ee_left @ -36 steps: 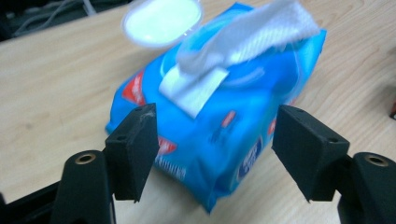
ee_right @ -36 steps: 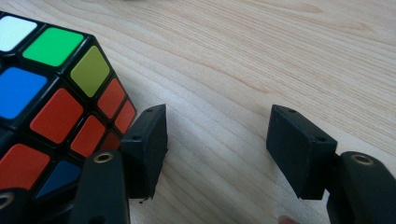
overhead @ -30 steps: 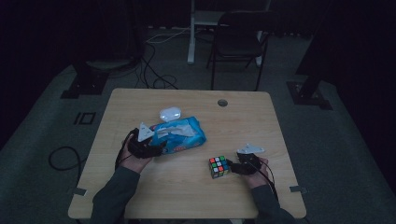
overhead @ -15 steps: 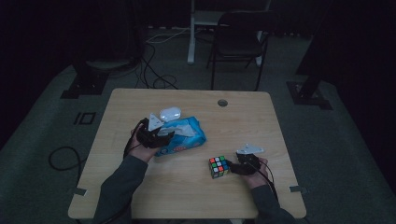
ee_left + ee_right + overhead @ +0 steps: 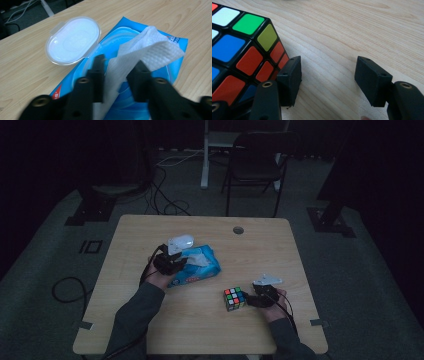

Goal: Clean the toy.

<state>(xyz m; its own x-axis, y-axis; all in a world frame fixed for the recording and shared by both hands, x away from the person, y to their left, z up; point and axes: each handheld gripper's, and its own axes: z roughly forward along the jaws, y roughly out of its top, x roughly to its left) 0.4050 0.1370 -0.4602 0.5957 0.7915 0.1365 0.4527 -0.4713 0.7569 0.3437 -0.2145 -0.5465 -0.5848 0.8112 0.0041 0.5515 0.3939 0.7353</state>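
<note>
A light wooden table (image 5: 150,330) with a round grommet hole (image 5: 238,229) is standing on grey carpet in a dim room; a black chair (image 5: 260,165) and loose cables (image 5: 165,195) are lying beyond it. The left gripper (image 5: 120,75) is hovering over the blue wipes pack (image 5: 200,270), lid (image 5: 72,40) flipped open, jaws partly apart around a white wipe (image 5: 150,47); grip uncertain. The right gripper (image 5: 327,75) is resting wide open and empty, one jaw beside the puzzle cube (image 5: 234,50).
</note>
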